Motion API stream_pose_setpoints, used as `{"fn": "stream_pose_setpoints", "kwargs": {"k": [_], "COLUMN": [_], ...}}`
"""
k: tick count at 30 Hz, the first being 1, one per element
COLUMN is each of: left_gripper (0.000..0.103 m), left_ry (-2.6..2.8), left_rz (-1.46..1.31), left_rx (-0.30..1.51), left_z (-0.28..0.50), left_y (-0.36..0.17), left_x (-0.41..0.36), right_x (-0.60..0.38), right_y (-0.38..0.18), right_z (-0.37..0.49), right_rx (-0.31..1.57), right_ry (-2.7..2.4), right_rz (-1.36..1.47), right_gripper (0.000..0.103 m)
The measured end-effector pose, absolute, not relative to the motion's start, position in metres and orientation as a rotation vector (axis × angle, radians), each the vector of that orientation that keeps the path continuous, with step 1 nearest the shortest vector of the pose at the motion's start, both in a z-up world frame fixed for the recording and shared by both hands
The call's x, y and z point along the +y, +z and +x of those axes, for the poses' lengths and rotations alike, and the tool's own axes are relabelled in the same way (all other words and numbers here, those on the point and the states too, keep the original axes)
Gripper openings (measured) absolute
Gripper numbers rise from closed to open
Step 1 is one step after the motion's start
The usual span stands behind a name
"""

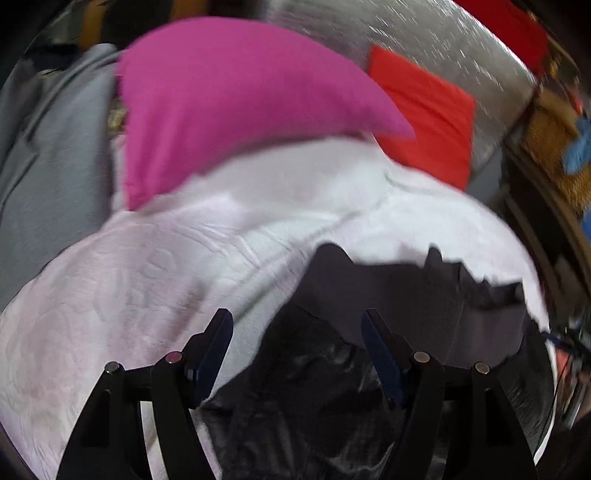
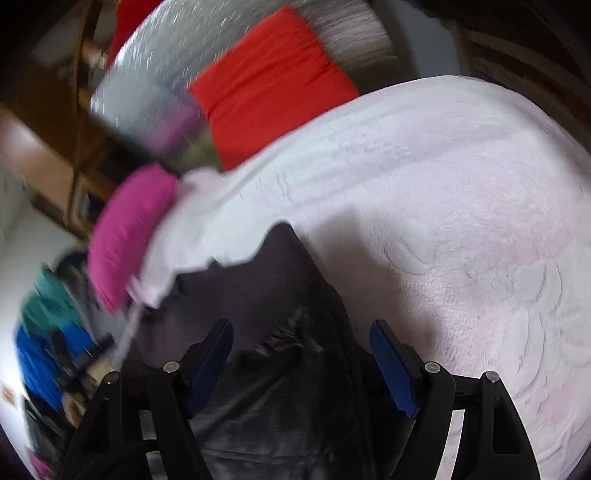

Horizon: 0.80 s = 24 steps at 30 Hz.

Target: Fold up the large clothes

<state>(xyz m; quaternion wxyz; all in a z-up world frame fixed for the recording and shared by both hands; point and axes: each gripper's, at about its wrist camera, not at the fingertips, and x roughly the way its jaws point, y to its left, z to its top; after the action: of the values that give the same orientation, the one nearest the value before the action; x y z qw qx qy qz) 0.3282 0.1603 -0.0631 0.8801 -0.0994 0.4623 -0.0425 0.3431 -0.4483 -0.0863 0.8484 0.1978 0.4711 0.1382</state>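
A dark grey garment [image 1: 388,295] lies crumpled on a white, faintly pink quilted bedspread [image 1: 147,277]. My left gripper [image 1: 297,317] hovers over the garment's left part, jaws open, nothing pressed between the blue pads. In the right wrist view the same garment [image 2: 266,280] comes to a point toward the middle of the bedspread [image 2: 461,221]. My right gripper [image 2: 300,326] stands open above its shiny black part, with the pads apart from the cloth. Both views are blurred.
A magenta pillow [image 1: 229,103] and a red cushion [image 1: 424,110] lie beyond the bedspread, on a silvery mat [image 1: 424,33]. Grey cloth [image 1: 48,155] is piled at the left. The right wrist view shows blue and teal things [image 2: 40,332] off the bed's left side.
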Motion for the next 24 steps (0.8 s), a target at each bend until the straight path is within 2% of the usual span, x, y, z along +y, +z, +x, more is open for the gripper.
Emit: {"fn": "stream_pose_setpoints", "kwargs": {"k": [5, 6, 7, 8, 9, 10, 11, 14, 16, 19, 24], "left_gripper": [0.073, 0.064, 0.050, 0.046, 0.036, 0.024, 0.021, 0.018, 0.018, 0.020, 0.021], "left_ry": [-0.107, -0.094, -0.089, -0.080, -0.070, -0.056, -0.045, 0.034, 0.062, 0.101, 0.110], "left_rz": [-0.117, -0.082, -0.063, -0.048, -0.039, -0.006, 0.012, -0.018, -0.024, -0.001, -0.011], "left_rx": [1.039, 1.036, 1.040, 1.058, 1.062, 1.064, 1.054, 0.982, 1.027, 1.045, 1.046], "left_z": [0.349, 0.351, 0.353, 0.356, 0.357, 0.358, 0.357, 0.355, 0.363, 0.371, 0.376], "left_y": [-0.088, -0.091, -0.093, -0.096, -0.097, -0.097, -0.096, -0.086, -0.101, -0.121, -0.125], "left_x": [0.137, 0.133, 0.130, 0.128, 0.127, 0.124, 0.124, 0.136, 0.139, 0.133, 0.136], "right_x": [-0.435, -0.432, -0.429, -0.424, -0.416, -0.409, -0.405, -0.409, -0.439, -0.434, -0.446], "right_y": [-0.099, -0.102, -0.104, -0.106, -0.108, -0.106, -0.100, -0.070, -0.088, -0.122, -0.127], "right_z": [0.360, 0.365, 0.368, 0.371, 0.374, 0.376, 0.374, 0.367, 0.383, 0.385, 0.384], "right_rx": [1.013, 1.022, 1.027, 1.037, 1.059, 1.065, 1.056, 0.943, 0.992, 1.045, 1.035], "right_ry": [0.311, 0.311, 0.310, 0.318, 0.321, 0.316, 0.304, 0.257, 0.186, 0.159, 0.149], "right_rz": [0.316, 0.304, 0.293, 0.271, 0.218, 0.175, 0.133, 0.103, 0.251, 0.241, 0.324], "right_gripper": [0.079, 0.079, 0.078, 0.063, 0.039, 0.030, 0.018, 0.015, 0.015, 0.015, 0.016]}}
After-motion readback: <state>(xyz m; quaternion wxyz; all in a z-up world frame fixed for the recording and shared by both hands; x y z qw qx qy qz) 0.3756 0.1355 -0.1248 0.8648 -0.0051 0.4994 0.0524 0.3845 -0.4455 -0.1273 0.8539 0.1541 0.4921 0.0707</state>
